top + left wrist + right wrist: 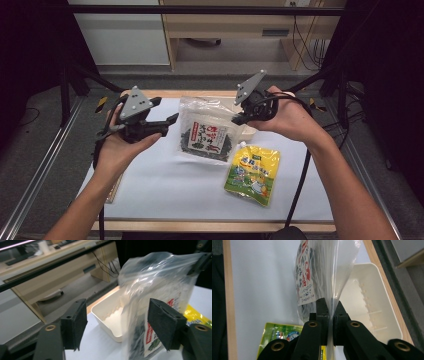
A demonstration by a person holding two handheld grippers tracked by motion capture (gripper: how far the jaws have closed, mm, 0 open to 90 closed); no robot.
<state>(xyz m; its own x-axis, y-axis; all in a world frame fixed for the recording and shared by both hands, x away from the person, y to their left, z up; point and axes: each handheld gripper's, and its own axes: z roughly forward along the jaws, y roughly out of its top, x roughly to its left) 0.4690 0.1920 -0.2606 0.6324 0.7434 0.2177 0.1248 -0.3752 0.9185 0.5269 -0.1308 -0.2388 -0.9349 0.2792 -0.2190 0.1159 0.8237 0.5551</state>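
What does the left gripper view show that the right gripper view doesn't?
Left gripper view: the left gripper, jaws open with the clear seaweed bag near its right pad, not pressed, plus wooden furniture behind the table. Right gripper view: the right gripper shut on that bag's clear edge, and the bag's label face. Both: the bag, the white tray and the yellow pouch.

A yellow and green spout pouch (252, 173) lies flat on the white counter (165, 190), right of centre and toward the near edge. A white plastic tray (110, 318) sits at the far side of the counter, close to its wooden rim. Beyond the counter, a light wooden desk (235, 25) stands on the grey floor (45, 150), with black cables (305, 40) hanging at its right.
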